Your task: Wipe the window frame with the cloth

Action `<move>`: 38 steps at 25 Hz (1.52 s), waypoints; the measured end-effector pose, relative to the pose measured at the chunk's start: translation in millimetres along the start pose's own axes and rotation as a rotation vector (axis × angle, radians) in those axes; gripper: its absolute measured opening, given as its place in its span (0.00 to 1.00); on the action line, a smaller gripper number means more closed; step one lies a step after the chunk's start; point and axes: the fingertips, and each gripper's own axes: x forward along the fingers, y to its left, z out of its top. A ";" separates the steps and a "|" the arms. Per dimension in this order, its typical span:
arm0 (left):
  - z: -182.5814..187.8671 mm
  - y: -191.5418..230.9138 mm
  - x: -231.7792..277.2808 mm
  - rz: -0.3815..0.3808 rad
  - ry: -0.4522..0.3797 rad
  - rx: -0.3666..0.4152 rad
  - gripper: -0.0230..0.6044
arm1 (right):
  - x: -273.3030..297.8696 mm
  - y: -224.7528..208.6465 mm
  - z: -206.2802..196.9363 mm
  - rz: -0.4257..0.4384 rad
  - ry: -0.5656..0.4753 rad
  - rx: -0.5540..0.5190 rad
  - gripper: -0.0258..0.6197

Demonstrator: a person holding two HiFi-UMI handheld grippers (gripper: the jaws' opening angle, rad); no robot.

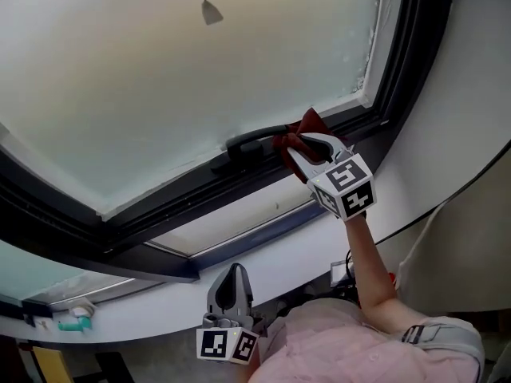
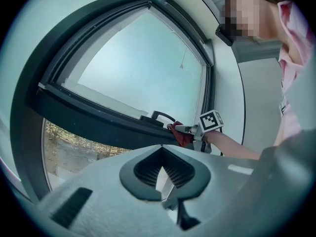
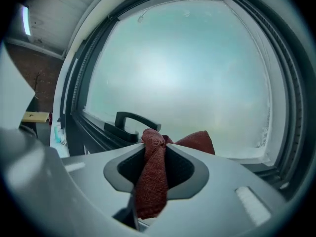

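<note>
Right gripper (image 1: 297, 147) clamps red cloth (image 1: 308, 124) tight, cloth against dark window frame (image 1: 200, 194); handle (image 1: 254, 140) just left of jaws. Left gripper (image 1: 233, 271) low, jaws together, empty.

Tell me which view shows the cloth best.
Right gripper view: the cloth fills the centre, weave visible, pinched in the right gripper. Head view shows it bunched against the window frame, partly behind the gripper. Left gripper view shows only a small red patch.
</note>
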 end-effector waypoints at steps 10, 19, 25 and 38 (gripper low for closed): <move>6.2 -0.8 26.2 -0.010 -0.001 -0.009 0.03 | 25.3 47.0 8.0 0.107 0.116 -0.077 0.15; 5.1 3.2 41.1 -0.037 -0.033 -0.001 0.03 | 34.1 25.8 11.3 0.093 0.074 -0.076 0.15; -0.2 4.2 43.8 -0.049 -0.006 -0.017 0.03 | 31.2 11.1 4.8 0.023 0.058 -0.073 0.15; -8.5 -18.0 46.1 -0.140 0.036 -0.018 0.03 | 39.4 5.9 5.3 -0.025 0.114 -0.057 0.15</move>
